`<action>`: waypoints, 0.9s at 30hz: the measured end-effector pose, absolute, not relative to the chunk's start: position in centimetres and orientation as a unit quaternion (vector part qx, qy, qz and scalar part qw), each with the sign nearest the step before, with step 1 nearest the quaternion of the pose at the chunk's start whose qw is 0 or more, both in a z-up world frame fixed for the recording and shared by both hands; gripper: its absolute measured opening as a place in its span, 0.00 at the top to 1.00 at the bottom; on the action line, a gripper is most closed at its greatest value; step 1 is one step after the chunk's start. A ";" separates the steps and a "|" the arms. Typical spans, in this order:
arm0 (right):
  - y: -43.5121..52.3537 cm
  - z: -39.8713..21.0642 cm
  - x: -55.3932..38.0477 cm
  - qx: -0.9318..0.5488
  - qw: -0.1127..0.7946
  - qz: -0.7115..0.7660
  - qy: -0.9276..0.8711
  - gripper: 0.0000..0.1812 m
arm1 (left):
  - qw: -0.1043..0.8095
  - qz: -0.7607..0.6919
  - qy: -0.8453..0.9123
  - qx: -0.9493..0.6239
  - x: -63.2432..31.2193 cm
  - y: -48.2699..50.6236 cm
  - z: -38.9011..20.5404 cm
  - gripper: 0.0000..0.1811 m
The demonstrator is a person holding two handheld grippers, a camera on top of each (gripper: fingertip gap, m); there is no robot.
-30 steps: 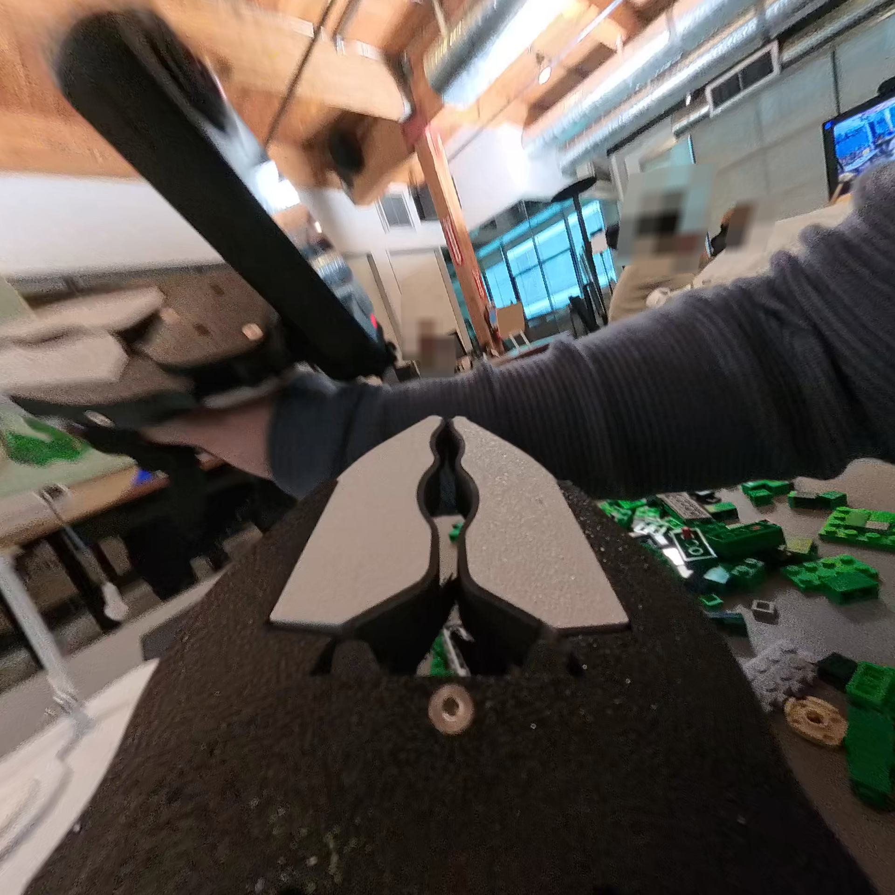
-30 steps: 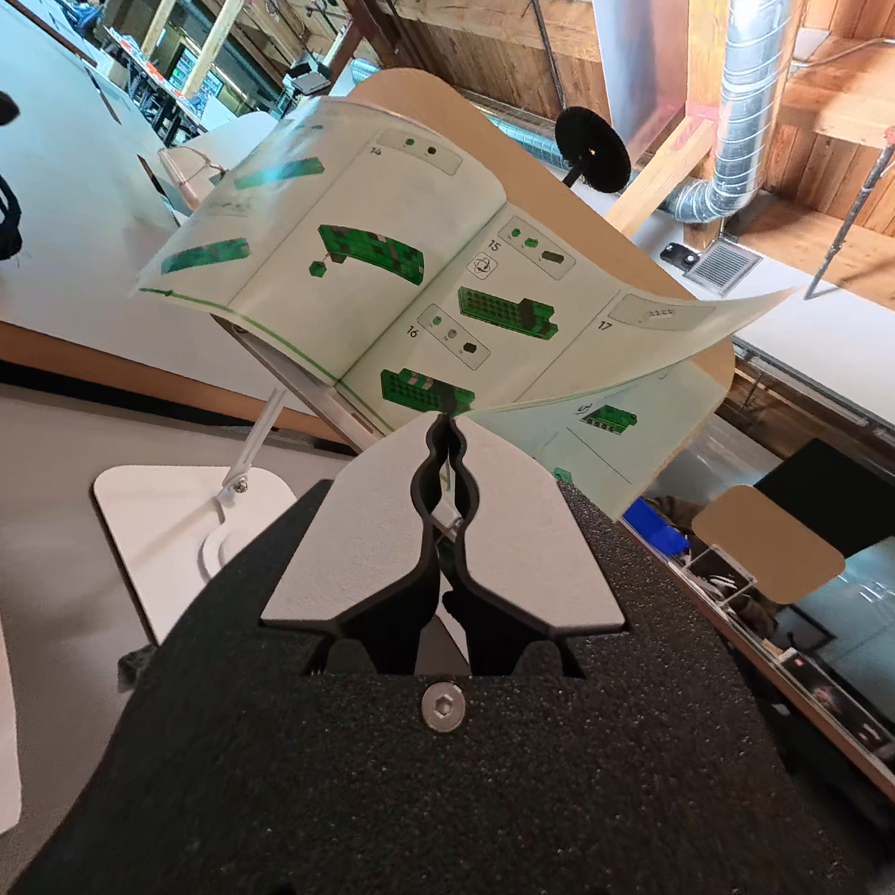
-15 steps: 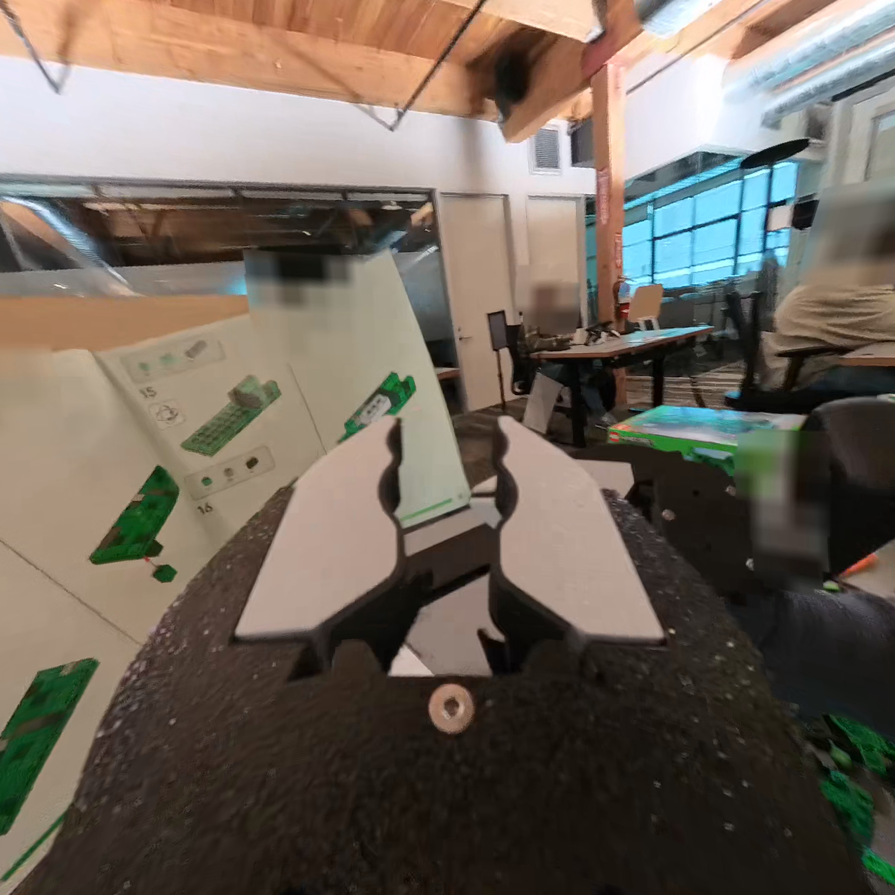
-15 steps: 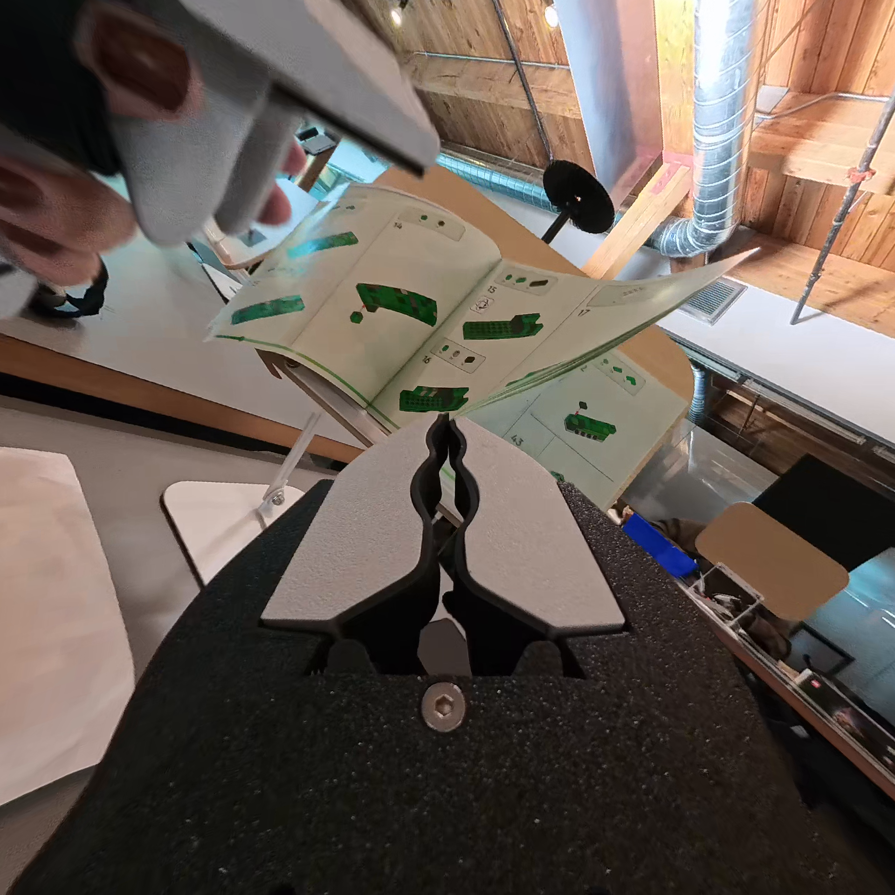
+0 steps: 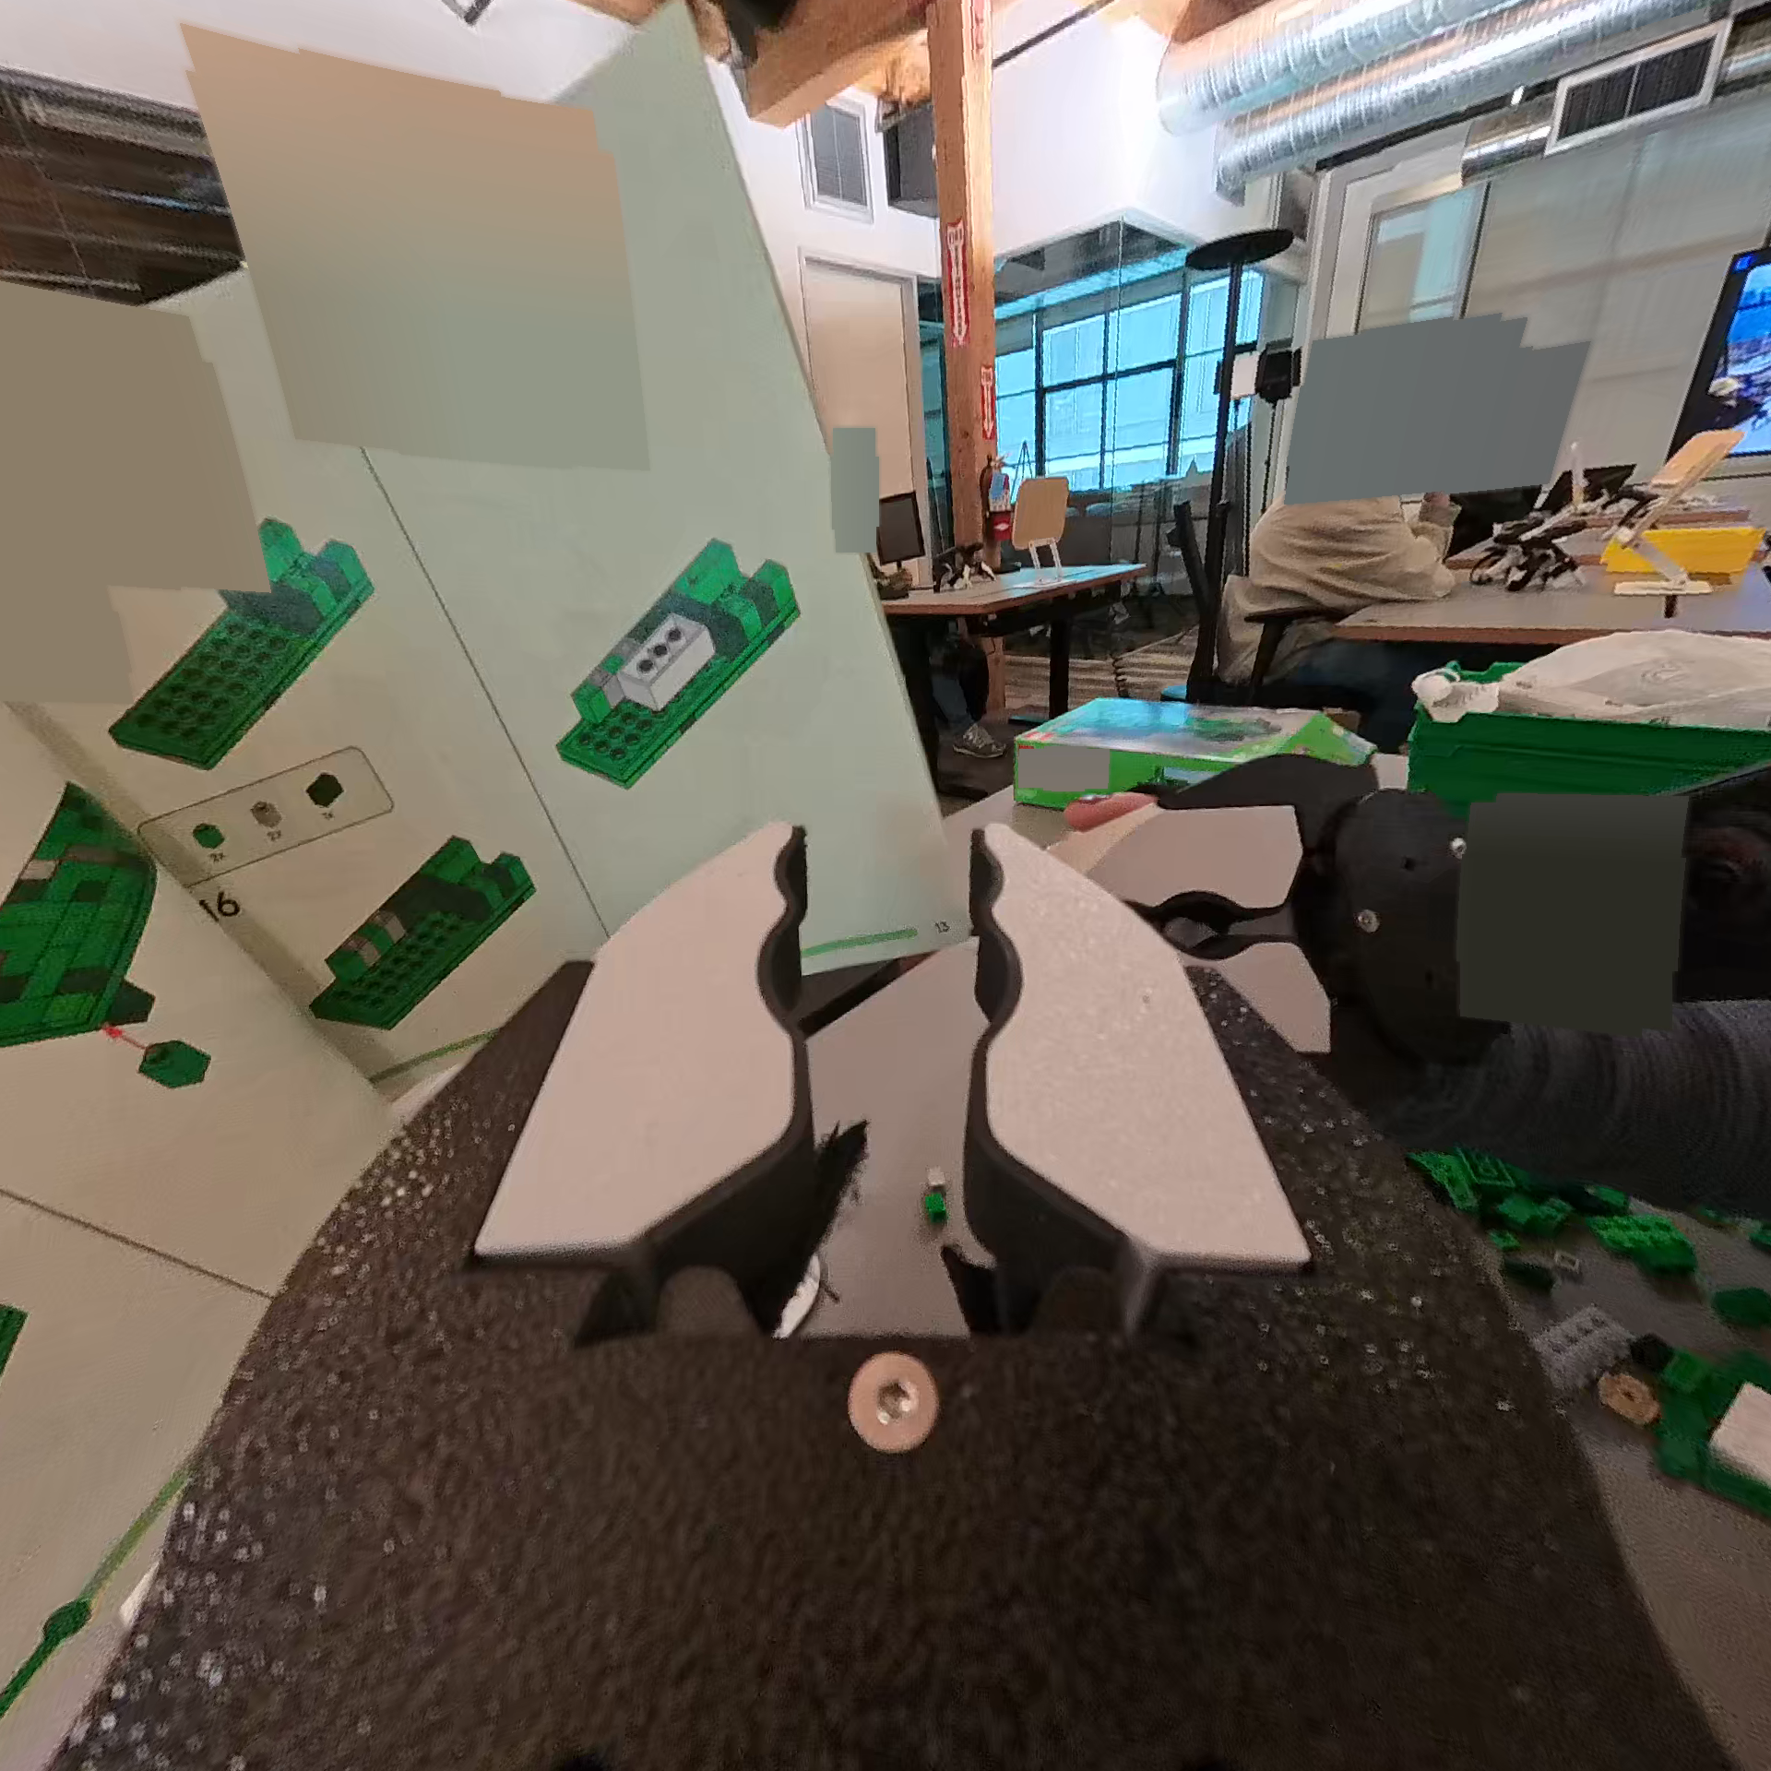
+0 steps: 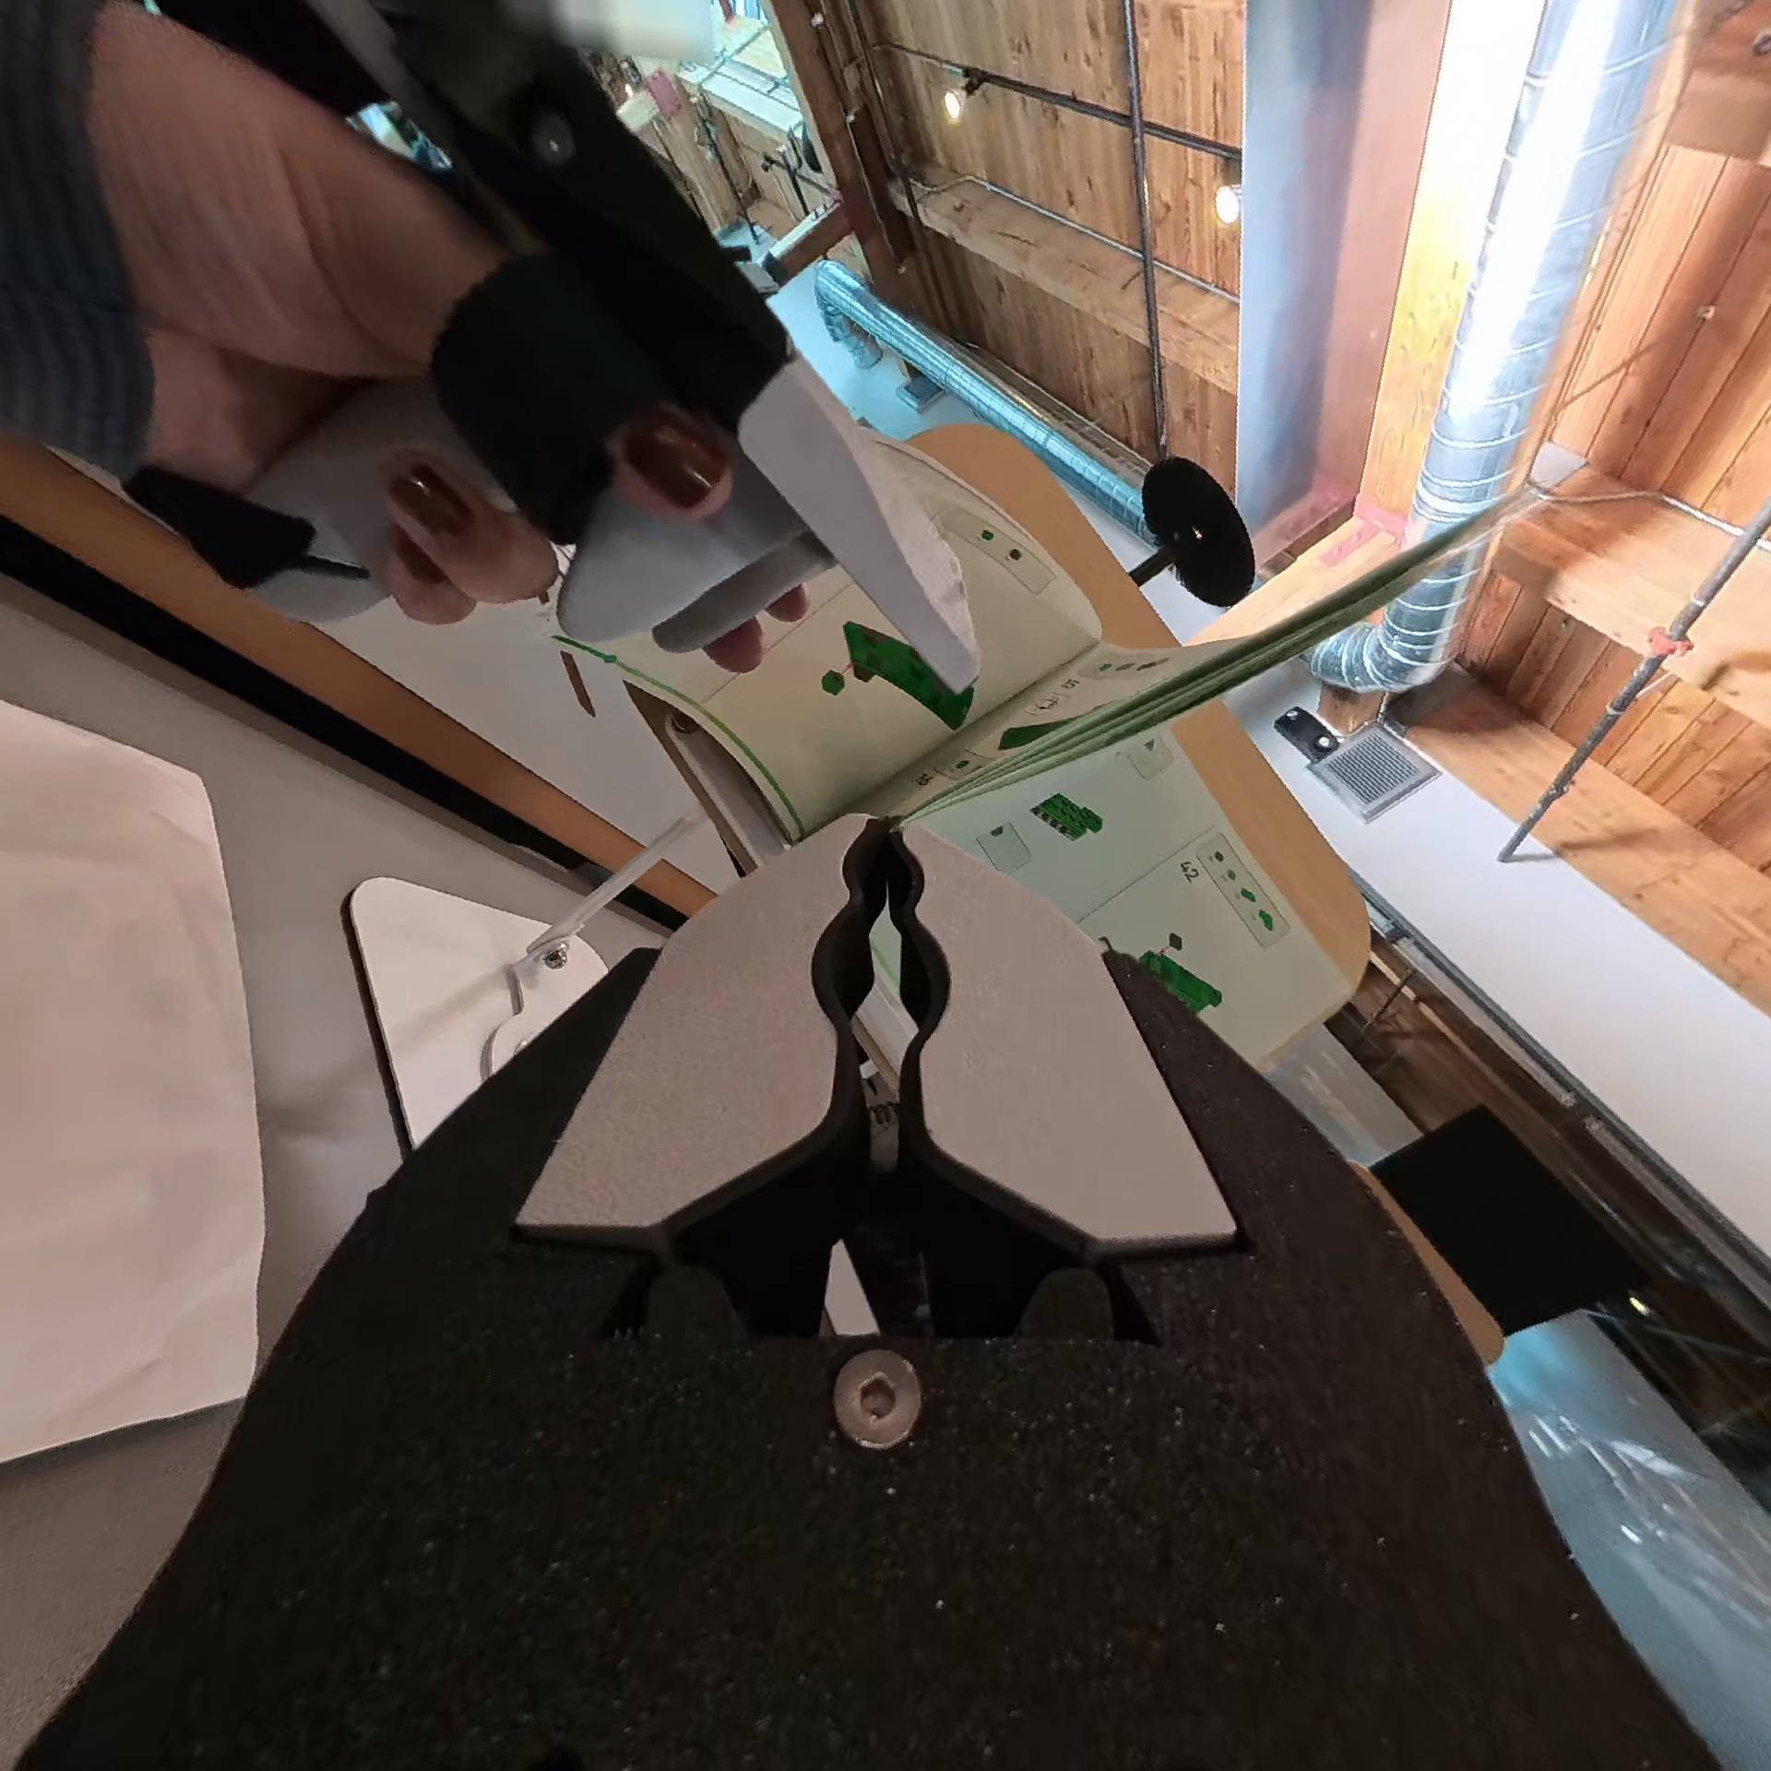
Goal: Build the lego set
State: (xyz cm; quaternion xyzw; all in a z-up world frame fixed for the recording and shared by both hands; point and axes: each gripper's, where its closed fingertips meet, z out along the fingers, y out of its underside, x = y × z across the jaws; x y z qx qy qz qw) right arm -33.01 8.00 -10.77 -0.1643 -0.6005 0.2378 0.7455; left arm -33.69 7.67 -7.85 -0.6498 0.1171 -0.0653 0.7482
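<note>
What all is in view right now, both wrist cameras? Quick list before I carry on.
instruction booklet: one, pale green pages with green build pictures, open on a stand, some pages lifted by the right gripper
booklet stand: one, white base, on the grey table
loose lego pieces: many, mostly green, a few grey, scattered on the table at right
single small brick: one, green, on the table, seen between the left gripper's fingers
lego box: one, green, far side of the table
plastic bag: one, whitish, on a green stack
white sheet: one, table at left
left gripper: open, empty, in front of the booklet
right gripper: shut on the page edges
</note>
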 end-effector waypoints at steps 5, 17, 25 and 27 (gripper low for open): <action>7.3 -11.2 -33.3 -0.149 0.745 0.224 -0.611 1.00 | 0.735 -0.073 0.134 -0.660 -33.4 7.7 -8.4 0.84; 7.3 -11.4 -33.5 -0.150 0.742 0.226 -0.613 1.00 | 0.728 -0.059 0.151 -0.666 -33.2 7.6 -8.7 0.94; 7.2 -11.6 -33.6 -0.147 0.741 0.224 -0.616 1.00 | 0.718 -0.077 0.151 -0.675 -33.0 7.7 -9.0 0.91; 7.2 -11.6 -33.6 -0.146 0.740 0.224 -0.617 1.00 | 0.711 -0.064 0.150 -0.684 -33.1 7.9 -9.3 0.90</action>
